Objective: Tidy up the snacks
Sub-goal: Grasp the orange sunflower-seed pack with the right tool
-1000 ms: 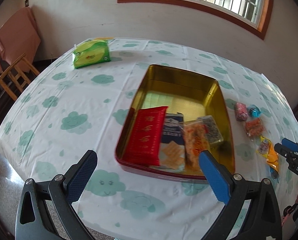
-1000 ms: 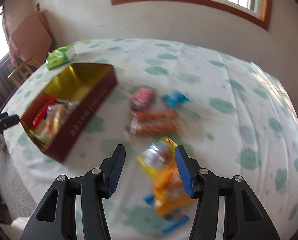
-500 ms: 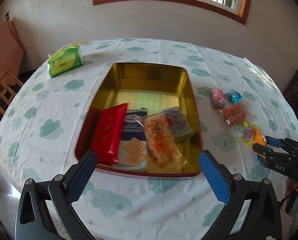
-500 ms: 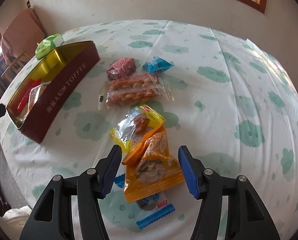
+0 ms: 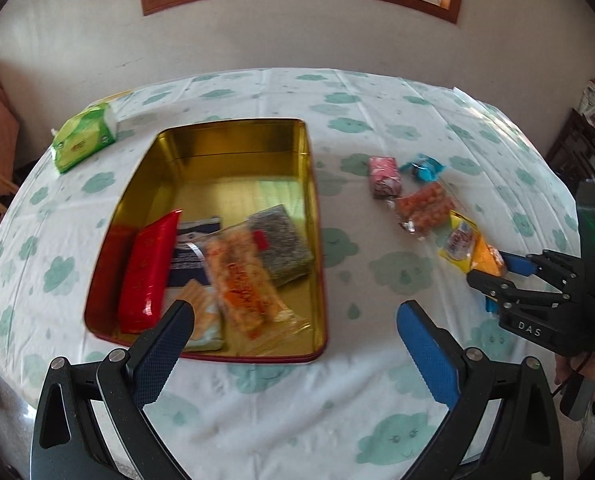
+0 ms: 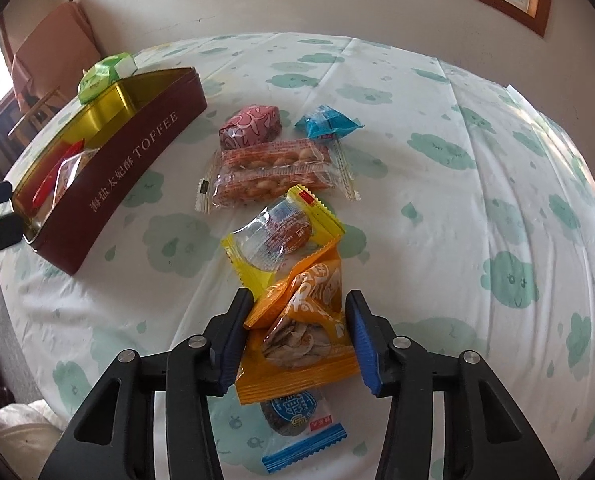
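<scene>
Tongs on the right (image 6: 297, 320) straddle the orange snack packet (image 6: 301, 336) narrowly; left tongs (image 5: 293, 332) gape wide above the tin (image 5: 313, 216).

left gripper (image 5: 295, 320) wide open above near edge of gold-lined tin (image 5: 233, 148). tin holds red packet (image 5: 147, 272), blue cracker packet (image 5: 193, 248), clear orange snack bag (image 5: 243, 280), grey packet (image 5: 283, 240). loose snacks (image 5: 421, 204) lie right of tin. right gripper (image 5: 491, 270) at orange packet (image 5: 485, 258), grip unclear. green tissue pack (image 5: 83, 138) far left.
</scene>
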A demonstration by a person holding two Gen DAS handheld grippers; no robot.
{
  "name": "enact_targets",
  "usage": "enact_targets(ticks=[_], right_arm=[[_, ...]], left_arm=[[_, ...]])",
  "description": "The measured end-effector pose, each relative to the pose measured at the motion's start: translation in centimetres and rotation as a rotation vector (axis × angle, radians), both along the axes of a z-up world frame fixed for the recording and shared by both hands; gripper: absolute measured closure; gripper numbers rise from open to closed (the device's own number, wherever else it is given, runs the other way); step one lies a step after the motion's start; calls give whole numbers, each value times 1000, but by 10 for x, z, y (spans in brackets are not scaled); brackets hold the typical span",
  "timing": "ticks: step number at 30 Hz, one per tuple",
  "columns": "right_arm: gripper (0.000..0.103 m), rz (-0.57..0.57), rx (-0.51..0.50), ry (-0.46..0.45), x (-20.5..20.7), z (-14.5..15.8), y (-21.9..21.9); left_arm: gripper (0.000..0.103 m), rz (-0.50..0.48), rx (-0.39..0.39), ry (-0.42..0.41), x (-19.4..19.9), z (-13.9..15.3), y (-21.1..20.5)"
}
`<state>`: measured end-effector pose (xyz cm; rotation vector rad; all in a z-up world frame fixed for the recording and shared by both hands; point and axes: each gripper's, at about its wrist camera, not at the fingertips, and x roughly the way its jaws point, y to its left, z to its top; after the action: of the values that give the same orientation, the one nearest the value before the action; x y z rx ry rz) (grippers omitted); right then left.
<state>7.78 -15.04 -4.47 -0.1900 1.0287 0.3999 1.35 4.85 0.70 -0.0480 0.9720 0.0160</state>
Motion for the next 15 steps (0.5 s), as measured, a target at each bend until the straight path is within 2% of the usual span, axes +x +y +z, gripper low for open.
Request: enact_targets(ticks=[3, 7, 15], right_arm=[[61, -12, 17, -14, 0, 4, -5], [61, -30, 43, -23, 2, 10, -14], [61, -118, 7, -118, 10, 20, -47]], left_arm=[[2, -21, 4, 5, 5, -1, -11], [2, -55, 8, -2, 10, -1, -25], [2, -134, -9, -18, 27, -6, -59]])
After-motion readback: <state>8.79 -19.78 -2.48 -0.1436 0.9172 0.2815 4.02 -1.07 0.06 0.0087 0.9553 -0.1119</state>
